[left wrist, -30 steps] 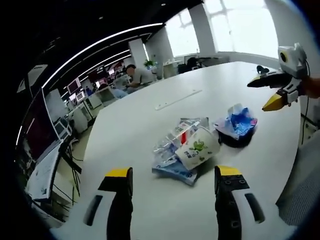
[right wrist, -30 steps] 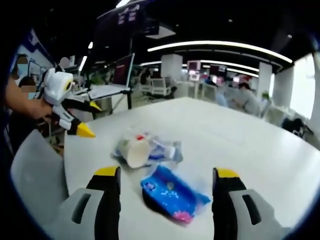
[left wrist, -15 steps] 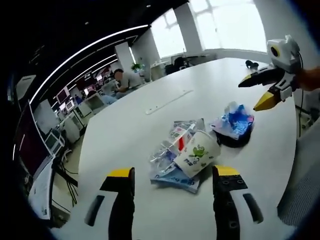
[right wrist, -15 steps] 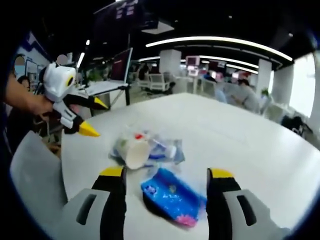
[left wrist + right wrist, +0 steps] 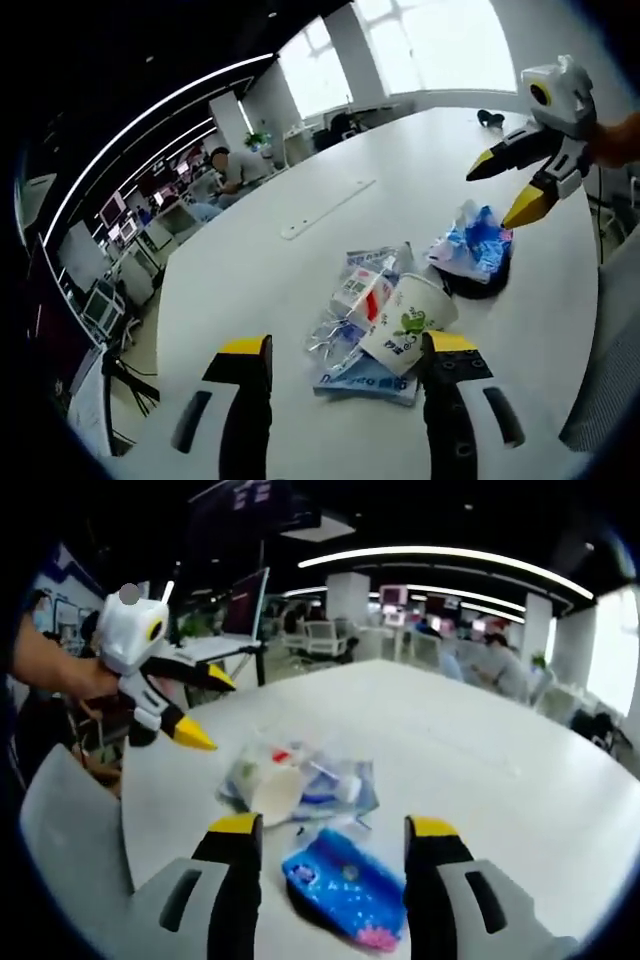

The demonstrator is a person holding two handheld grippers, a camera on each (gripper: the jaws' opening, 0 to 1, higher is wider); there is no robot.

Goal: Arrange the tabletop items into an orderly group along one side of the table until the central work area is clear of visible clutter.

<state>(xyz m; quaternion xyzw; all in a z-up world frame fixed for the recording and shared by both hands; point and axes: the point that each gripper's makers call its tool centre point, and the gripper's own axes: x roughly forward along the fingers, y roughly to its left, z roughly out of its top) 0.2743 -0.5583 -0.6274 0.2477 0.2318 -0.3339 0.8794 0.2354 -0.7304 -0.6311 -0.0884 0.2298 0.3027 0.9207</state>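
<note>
A white paper cup [image 5: 408, 325] with a green print lies on its side over several clear and blue plastic packets [image 5: 352, 300] on the white table [image 5: 250, 270]. To its right a blue crinkled packet [image 5: 472, 240] rests on a dark round thing. My left gripper [image 5: 340, 352] is open just short of the cup. My right gripper [image 5: 328, 832] is open just short of the blue packet [image 5: 345, 885]; the cup [image 5: 278, 785] and packets [image 5: 335, 780] lie beyond it. In the left gripper view the right gripper [image 5: 510, 185] hangs over the blue packet. In the right gripper view the left gripper [image 5: 205, 710] hovers left of the cup.
A long flat white strip [image 5: 325, 195] lies further back on the table. A small dark object [image 5: 490, 117] sits near the far edge by the windows. Grey chair backs [image 5: 70, 850] stand at the table's near edge. Desks, monitors and seated people are beyond.
Both grippers have moved closer to the pile, and the other gripper looms larger in each view. The right gripper's jaws have narrowed slightly. The items have not moved.
</note>
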